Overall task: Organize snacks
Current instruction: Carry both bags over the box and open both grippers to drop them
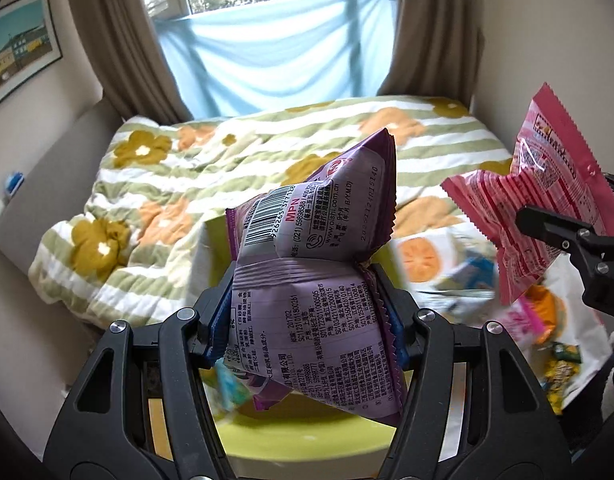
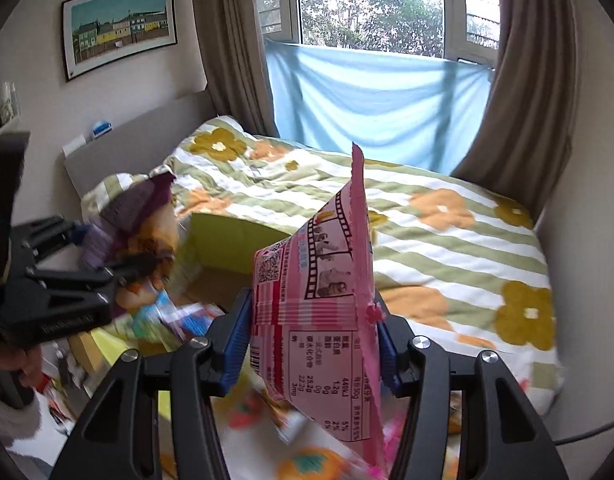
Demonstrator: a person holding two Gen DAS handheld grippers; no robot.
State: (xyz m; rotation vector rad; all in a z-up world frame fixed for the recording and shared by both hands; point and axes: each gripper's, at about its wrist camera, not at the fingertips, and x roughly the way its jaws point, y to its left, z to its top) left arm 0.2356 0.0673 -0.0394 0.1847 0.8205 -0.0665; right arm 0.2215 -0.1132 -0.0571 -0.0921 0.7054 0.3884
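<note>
- Left hand-held gripper [image 1: 307,304] of mine pinches a purple snack packet [image 1: 319,240] across its middle, held in the air above the yellow-green box [image 1: 307,436].
- My right hand-held gripper [image 2: 311,340] pinches a pink snack packet [image 2: 323,292], also aloft, near the bed [image 2: 447,240].
- I judge this the carrying step: both packets are lifted from the loose pile.
- Next I need a spot for each, then to lower and release.

Bedroom, daylit
Daylight is coming through the window [image 2: 371,4]; brown curtains [image 2: 235,40] are flanking a blue cloth [image 2: 371,96]; a floral striped quilt [image 2: 447,240] is covering the bed; a framed picture [image 2: 119,28] is hanging on the pale wall.
</note>
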